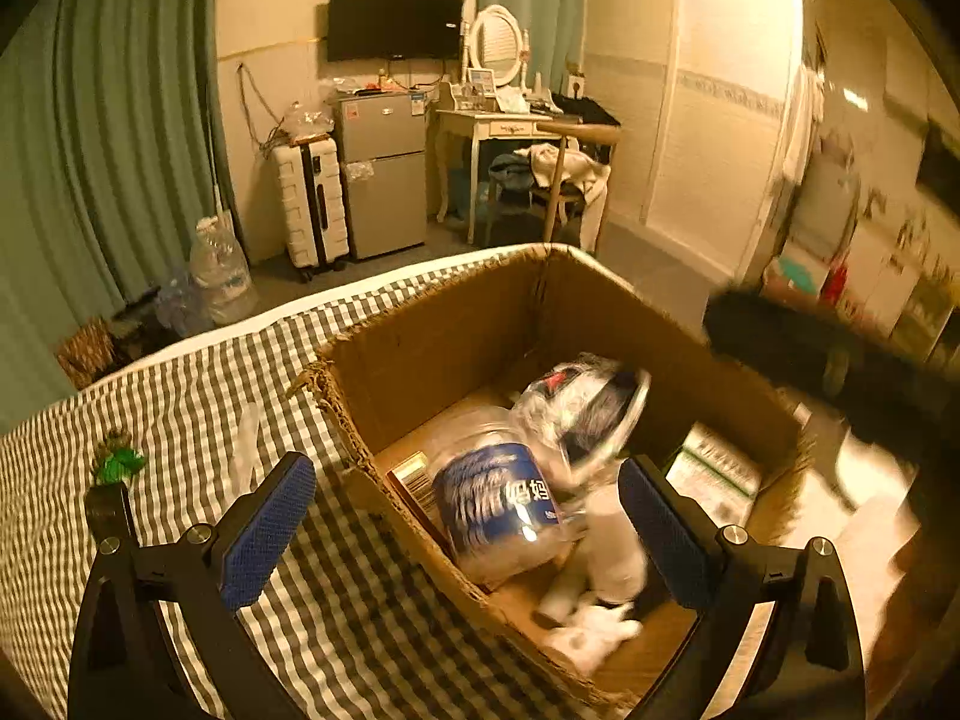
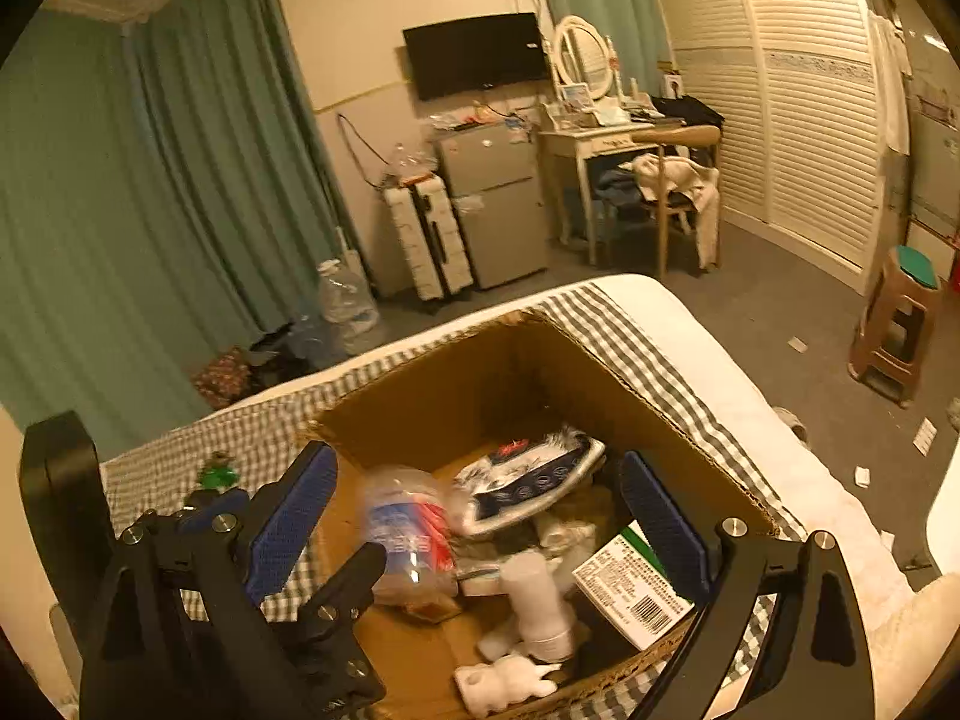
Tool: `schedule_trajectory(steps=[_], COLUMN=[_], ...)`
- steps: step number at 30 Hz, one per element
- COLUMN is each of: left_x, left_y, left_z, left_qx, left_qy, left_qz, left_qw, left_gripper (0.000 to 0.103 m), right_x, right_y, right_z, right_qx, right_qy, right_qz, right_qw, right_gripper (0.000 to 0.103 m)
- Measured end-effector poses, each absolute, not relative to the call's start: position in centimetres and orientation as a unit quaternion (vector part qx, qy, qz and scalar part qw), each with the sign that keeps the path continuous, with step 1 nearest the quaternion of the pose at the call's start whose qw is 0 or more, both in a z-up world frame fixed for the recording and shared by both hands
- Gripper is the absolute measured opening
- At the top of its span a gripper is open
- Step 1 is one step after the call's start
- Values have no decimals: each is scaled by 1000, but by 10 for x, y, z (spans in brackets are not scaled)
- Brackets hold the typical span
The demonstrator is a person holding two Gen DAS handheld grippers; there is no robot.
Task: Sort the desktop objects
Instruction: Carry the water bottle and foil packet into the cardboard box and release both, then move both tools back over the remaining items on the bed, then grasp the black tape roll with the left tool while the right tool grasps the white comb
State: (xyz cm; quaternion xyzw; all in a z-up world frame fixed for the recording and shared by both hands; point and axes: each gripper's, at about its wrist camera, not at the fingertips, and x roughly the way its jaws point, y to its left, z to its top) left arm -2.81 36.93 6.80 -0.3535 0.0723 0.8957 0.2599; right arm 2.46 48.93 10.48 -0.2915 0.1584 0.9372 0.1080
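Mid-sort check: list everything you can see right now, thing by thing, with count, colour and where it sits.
cardboard box: one, brown, open, on the checked cloth
plastic bottle: one, clear with blue label, blurred, inside box
patterned pack: one, white and dark, inside box
white bottle: one, inside box
white figurine: one, box's near corner
barcoded carton: one, white and green, box's right side
green object: one, on cloth left of box
checked cloth: one, grey-white
left gripper: open, over box
right gripper: open, over box

The clear bottle (image 2: 408,540) in the cardboard box (image 2: 432,384) is motion-blurred. Its label is unreadable. The box's near corner (image 1: 600,696) is cut off by the frame edge.
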Motion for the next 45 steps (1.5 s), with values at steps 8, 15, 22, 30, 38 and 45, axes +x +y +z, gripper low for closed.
schedule_trajectory(steps=[8,15,22,30,38,45], left_x=[10,44,56,22,-51,-125], left_y=[290,170,75,59,81,100], left_z=[115,91,42,-7,-62,-91], left_qx=[-315,-325,-356,-404,-410,-382], left_qy=[73,77,14,-33,-8,9], left_qz=[926,942,930,910,909,923], left_qw=[193,28,-94,-82,-70,-53], left_gripper=[103,103,103,103,103,103], right_x=[50,58,37,-15,-72,-134], right_y=[468,405,339,255,260,282], right_z=[138,156,116,31,-8,-66], right_qx=[-276,-246,-247,-338,-363,-415], right_qy=[140,121,151,70,91,101], right_qz=[946,962,957,938,927,904], right_qw=[93,9,-34,-39,-27,6], right_gripper=[96,96,96,96,96,83])
